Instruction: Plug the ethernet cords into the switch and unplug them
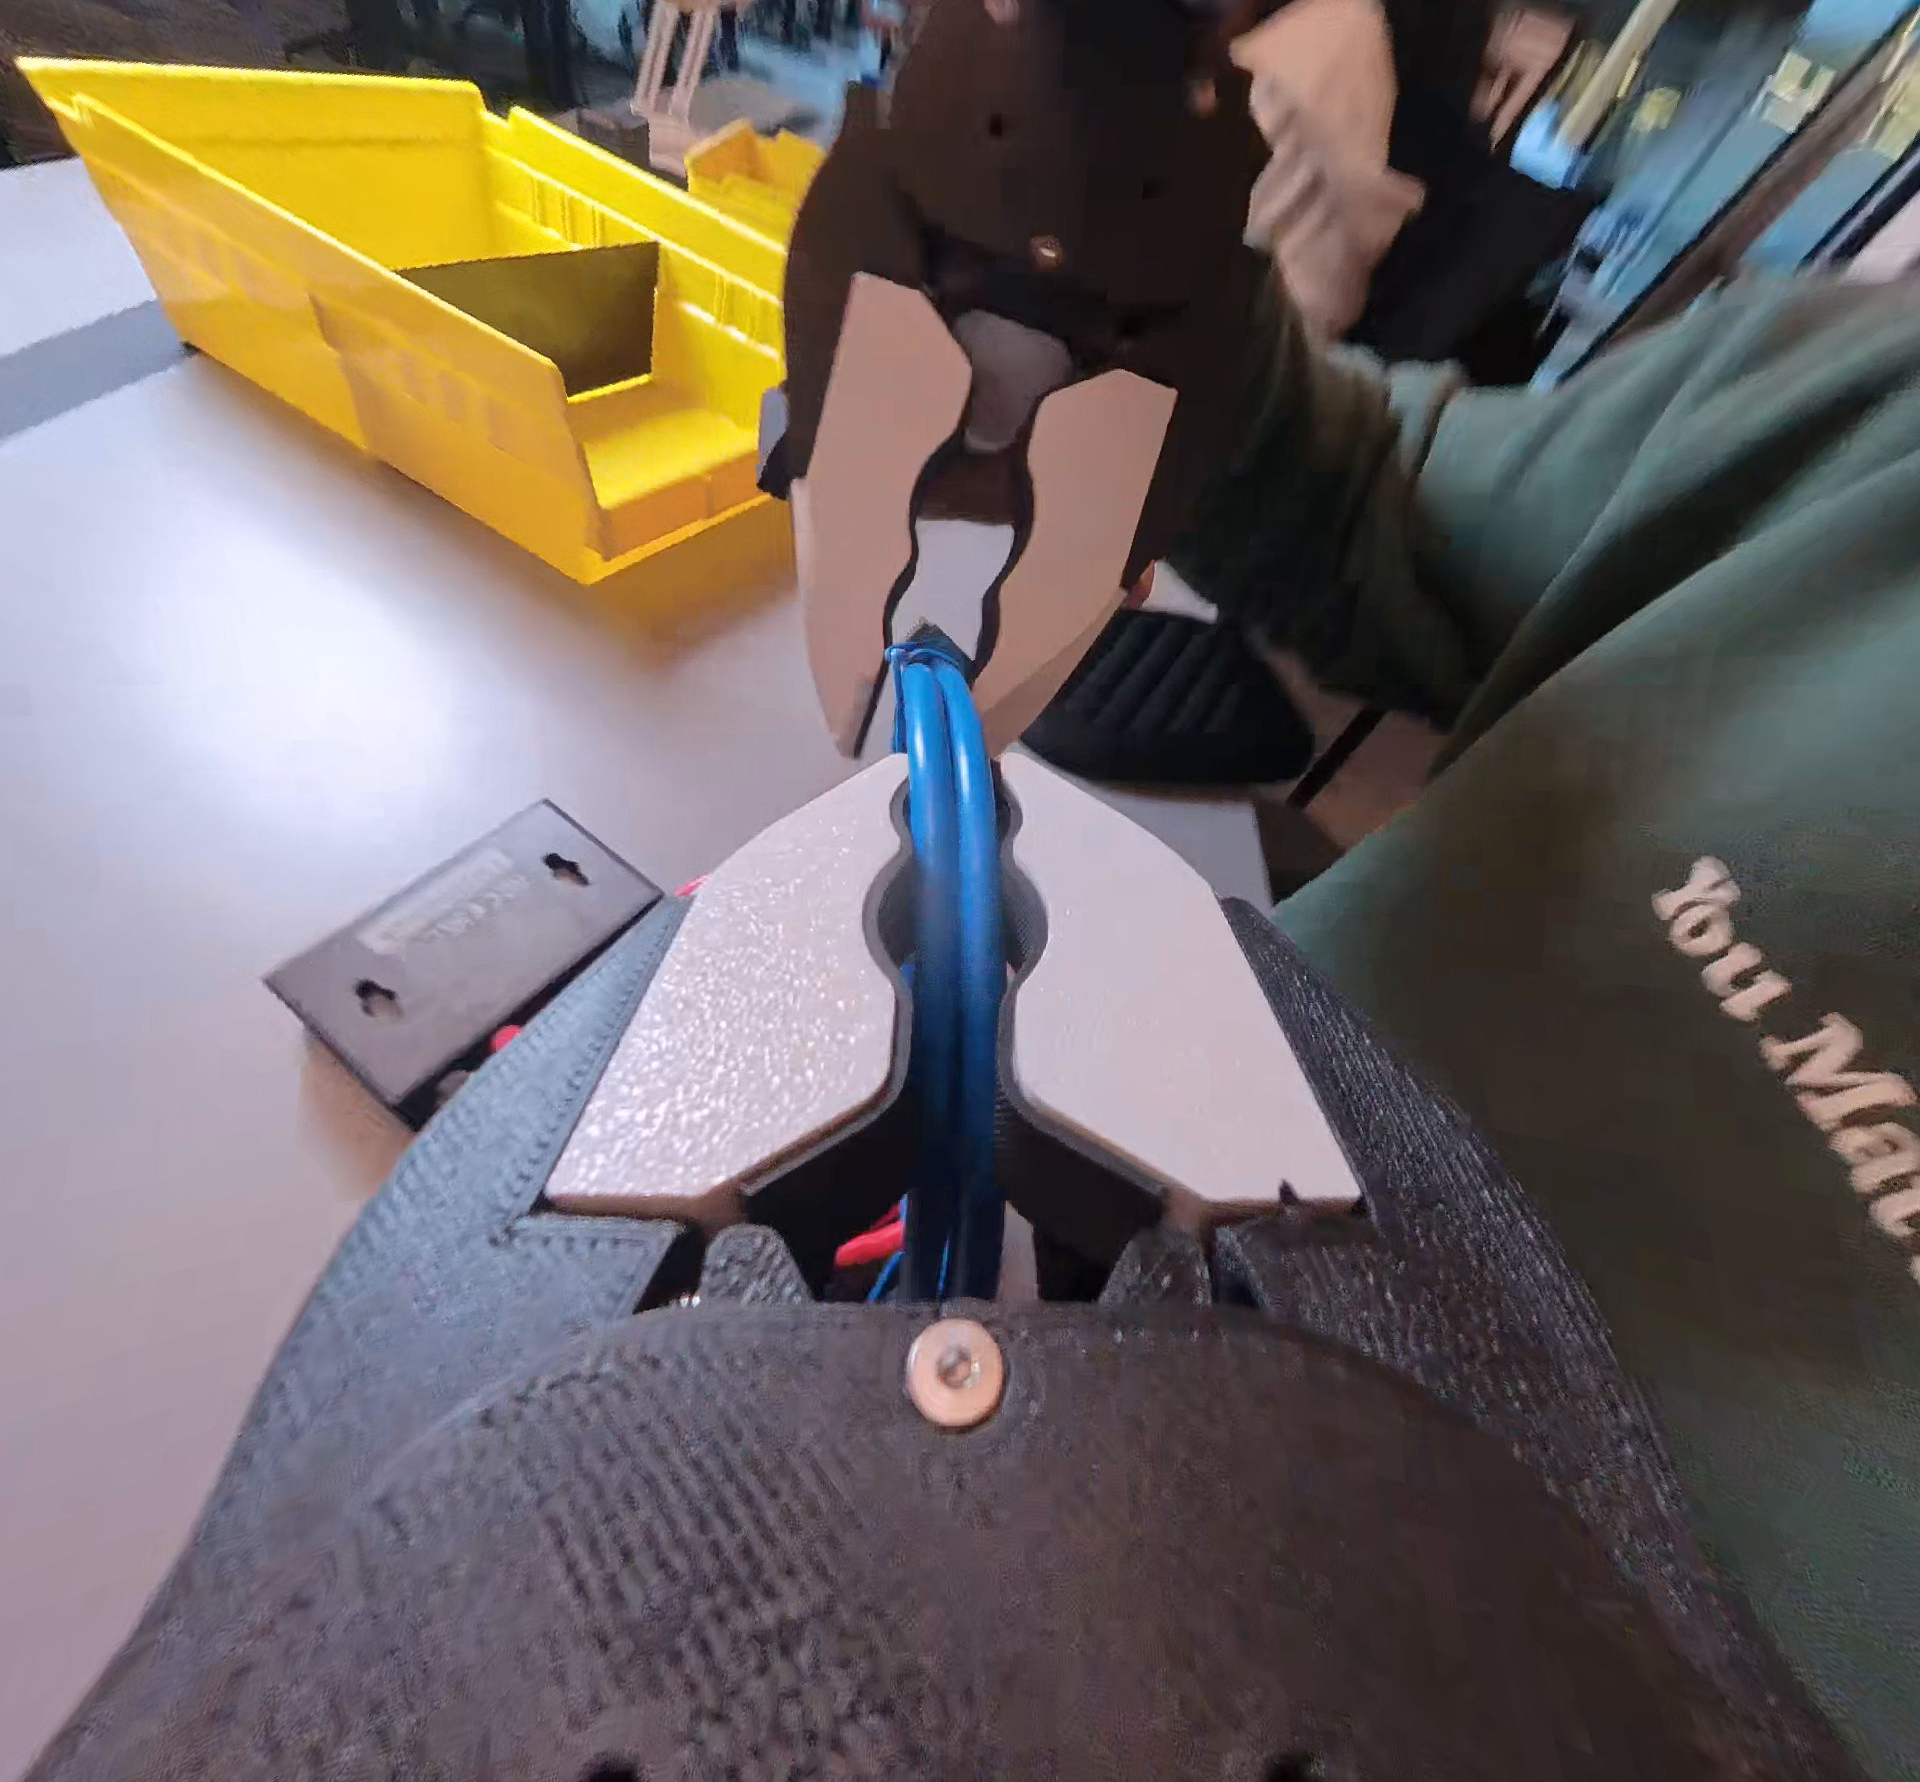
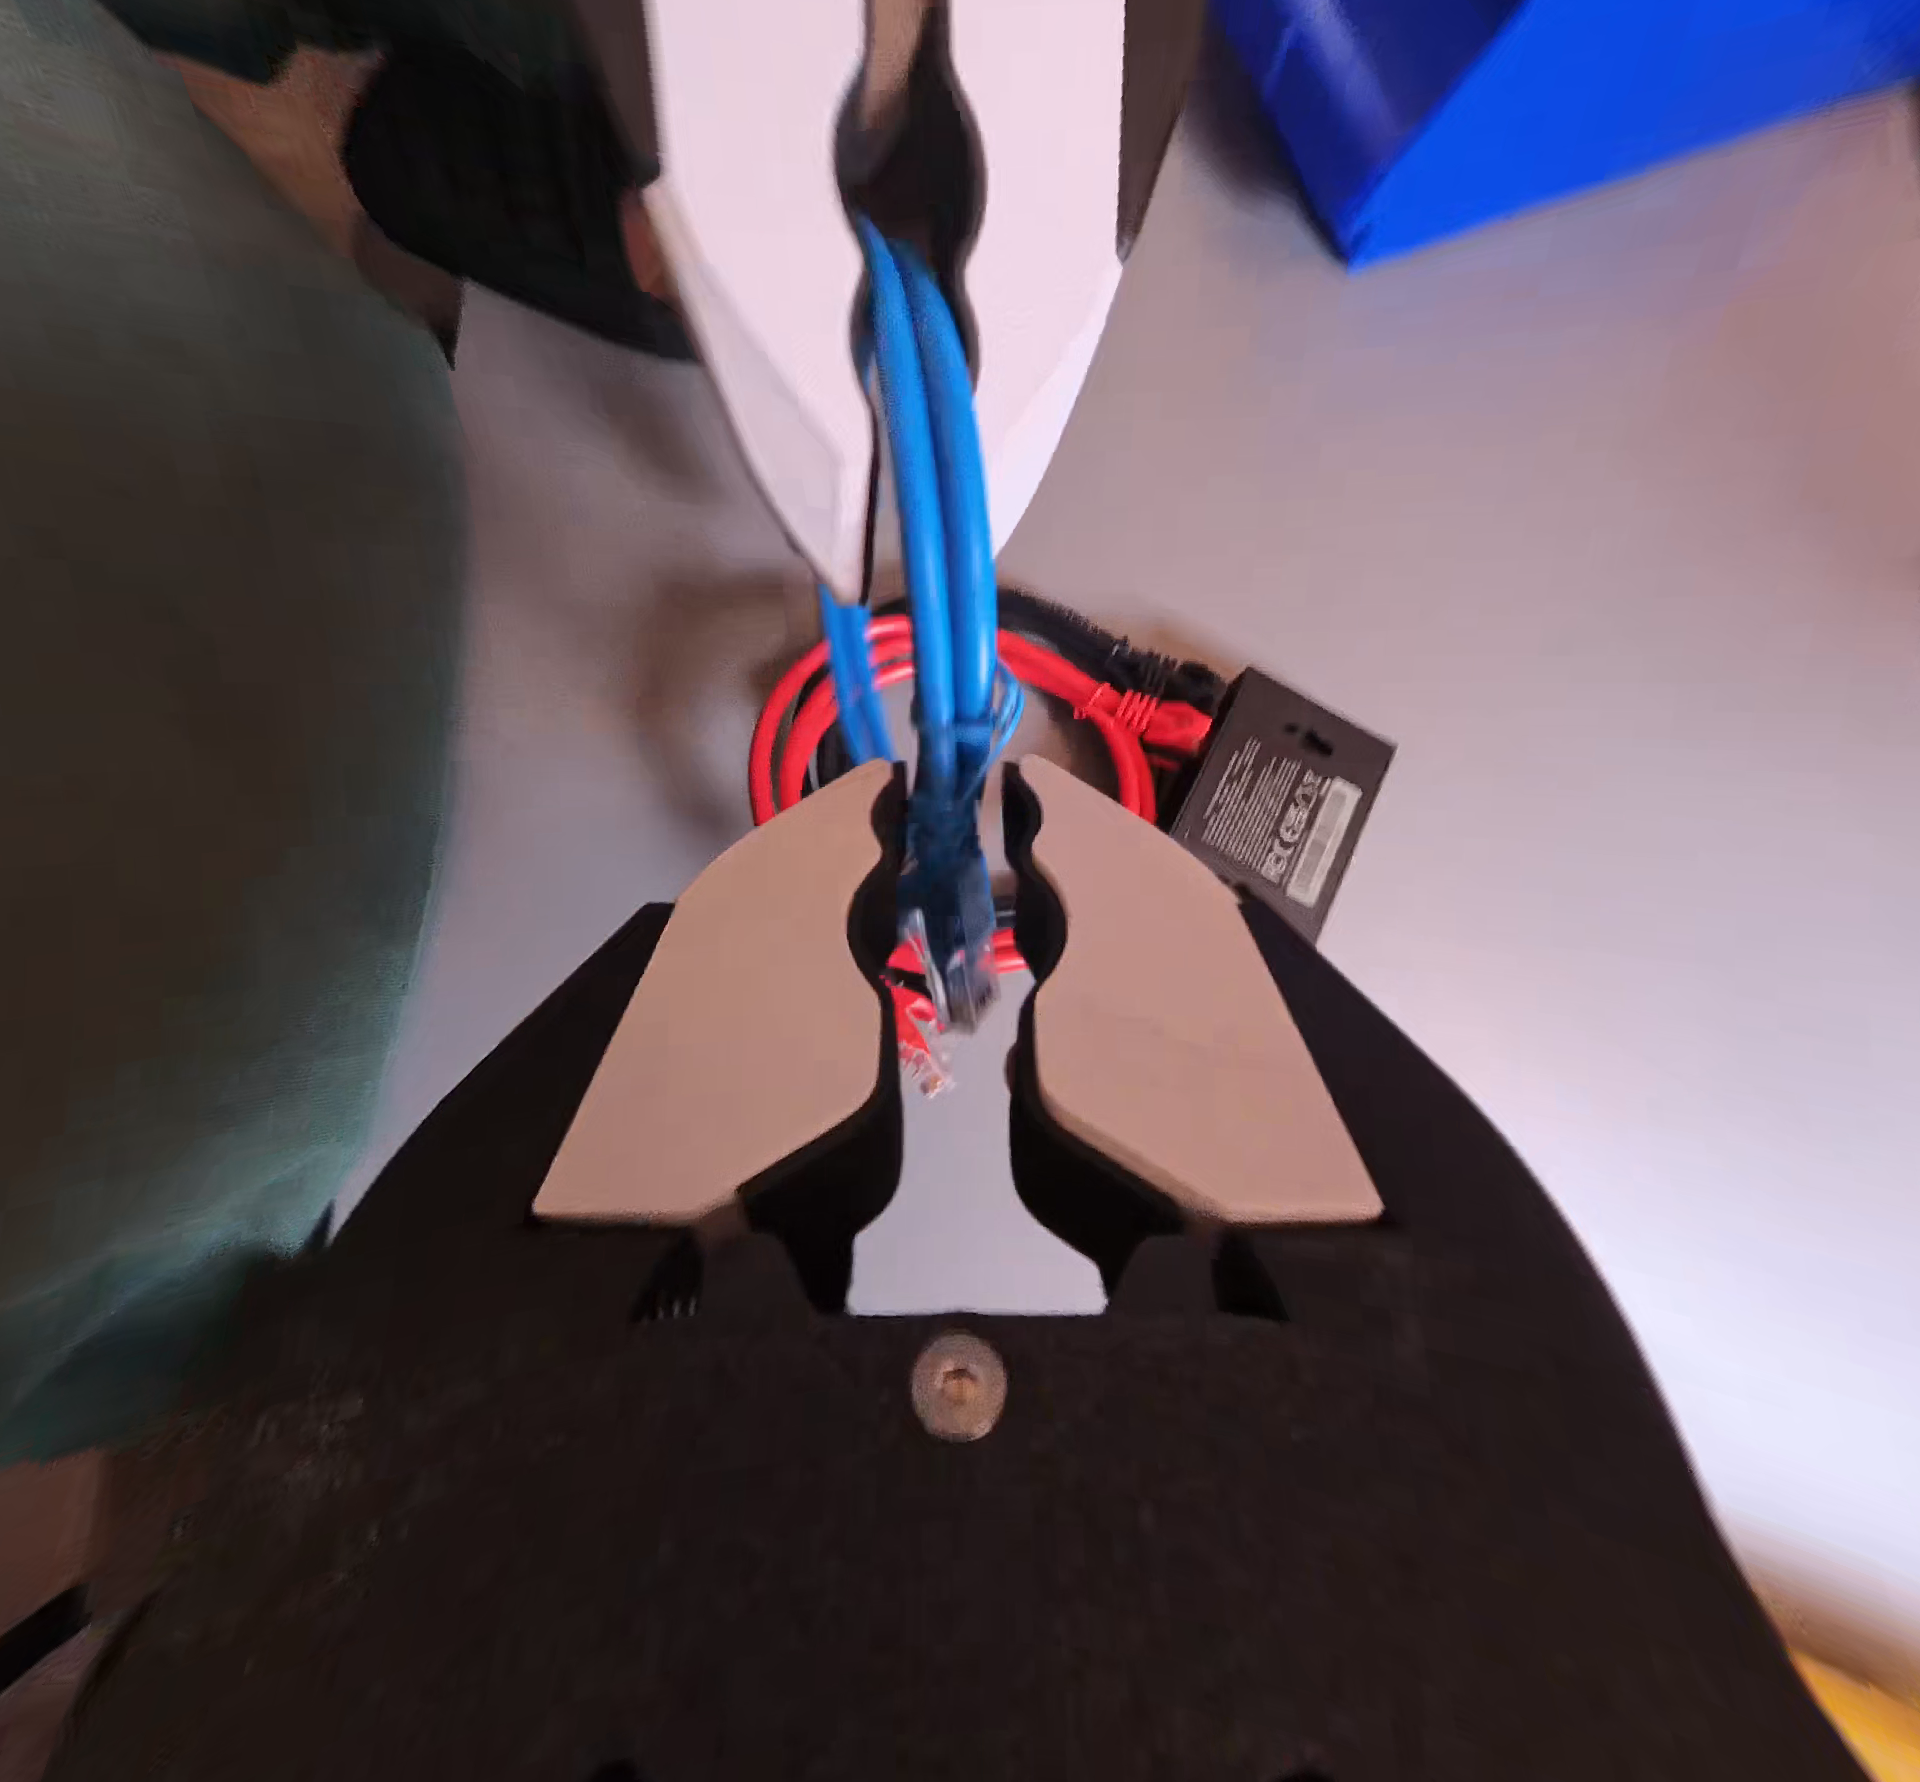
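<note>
A bundled blue ethernet cord (image 1: 951,901) runs between both grippers above the table. My left gripper (image 1: 951,776) is shut on its looped part. My right gripper (image 2: 953,776) faces it, with its jaws closed in on the plug end of the blue cord (image 2: 935,485). In the left wrist view the right gripper (image 1: 925,724) points back at the camera. In the right wrist view the left gripper (image 2: 914,569) hangs above. The black switch (image 1: 468,943) lies flat with its underside up, also in the right wrist view (image 2: 1288,797). A coiled red cord (image 2: 1049,672) lies beside it.
A yellow bin (image 1: 312,257) stands at the back left of the grey table (image 1: 260,641). A blue bin (image 2: 1558,70) stands beyond the switch. A black cord (image 2: 1122,657) lies by the red one. A person's green sleeve (image 1: 1662,589) fills the right side. The tips of both grippers are at nearly the same place. About 12 cm separates my right fingertips from the black switch (image 1: 468,943). Look for it in the right wrist view (image 2: 1281,796) too.
</note>
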Demonstrator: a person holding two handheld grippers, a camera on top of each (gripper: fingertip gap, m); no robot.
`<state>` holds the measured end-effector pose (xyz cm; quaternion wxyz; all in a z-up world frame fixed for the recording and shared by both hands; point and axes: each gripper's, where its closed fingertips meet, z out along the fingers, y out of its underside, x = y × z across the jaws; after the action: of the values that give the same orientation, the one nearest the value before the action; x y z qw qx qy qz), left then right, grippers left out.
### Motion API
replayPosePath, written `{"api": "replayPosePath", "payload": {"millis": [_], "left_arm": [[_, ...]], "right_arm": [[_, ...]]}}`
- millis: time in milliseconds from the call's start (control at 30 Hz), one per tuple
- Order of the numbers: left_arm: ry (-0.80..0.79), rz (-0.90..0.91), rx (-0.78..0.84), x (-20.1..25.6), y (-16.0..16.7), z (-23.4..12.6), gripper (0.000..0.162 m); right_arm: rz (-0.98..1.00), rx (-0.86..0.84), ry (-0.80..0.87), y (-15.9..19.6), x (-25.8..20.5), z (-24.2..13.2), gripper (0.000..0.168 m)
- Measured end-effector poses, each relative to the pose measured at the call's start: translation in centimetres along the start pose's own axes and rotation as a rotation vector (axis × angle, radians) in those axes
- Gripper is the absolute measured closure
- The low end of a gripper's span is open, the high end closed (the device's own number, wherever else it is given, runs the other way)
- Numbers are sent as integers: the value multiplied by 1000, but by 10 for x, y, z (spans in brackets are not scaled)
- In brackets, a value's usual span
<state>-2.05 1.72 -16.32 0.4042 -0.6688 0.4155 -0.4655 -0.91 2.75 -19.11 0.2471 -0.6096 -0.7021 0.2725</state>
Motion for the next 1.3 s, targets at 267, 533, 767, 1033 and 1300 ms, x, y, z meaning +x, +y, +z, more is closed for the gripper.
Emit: {"api": "replayPosePath", "payload": {"millis": [267,533,767,1033,1300], "left_arm": [[131,-436,334,-9,1,-18,152],[-54,-160,125,-32,22,-14,133],[-156,271,-222,-18,31,14,136],[-210,222,-257,-31,53,15,138],[-159,202,-235,-27,60,20,151]], "right_arm": [[-21,379,77,-14,4,-12,152],[228,232,-198,14,-5,2,153],[451,254,-399,9,-13,27,153],[611,337,-359,9,-1,30,153],[578,349,-360,8,-5,33,152]]}}
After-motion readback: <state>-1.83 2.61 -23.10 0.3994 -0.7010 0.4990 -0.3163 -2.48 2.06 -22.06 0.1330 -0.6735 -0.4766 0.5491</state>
